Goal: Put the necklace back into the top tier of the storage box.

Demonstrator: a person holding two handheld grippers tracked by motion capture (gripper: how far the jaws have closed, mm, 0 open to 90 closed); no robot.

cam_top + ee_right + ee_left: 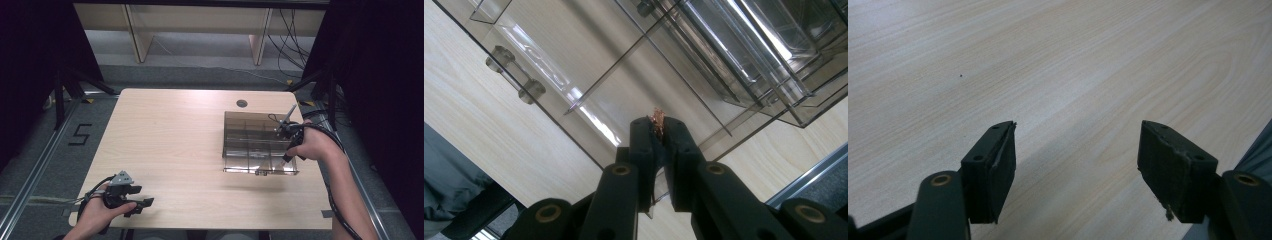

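Note:
A smoky clear compartment box [235, 131] lies at the right side of the table. My right gripper [287, 159] points down into its near right corner. In the right gripper view that gripper [657, 126] is shut on a small frayed tuft of copper wire [657, 116], which sticks out between the jaw tips above a compartment of the box [624, 55]. My left gripper [144, 203] rests near the table's front left edge. In its own view it [1075, 150] stands open over bare wood with nothing between the pads.
The box has a hinged lid with small latches [515, 72] along its near side. A round cable hole [242, 103] sits behind the box. The table's right edge [320, 165] runs close beside my right forearm. Dark floor and frame rails surround the table.

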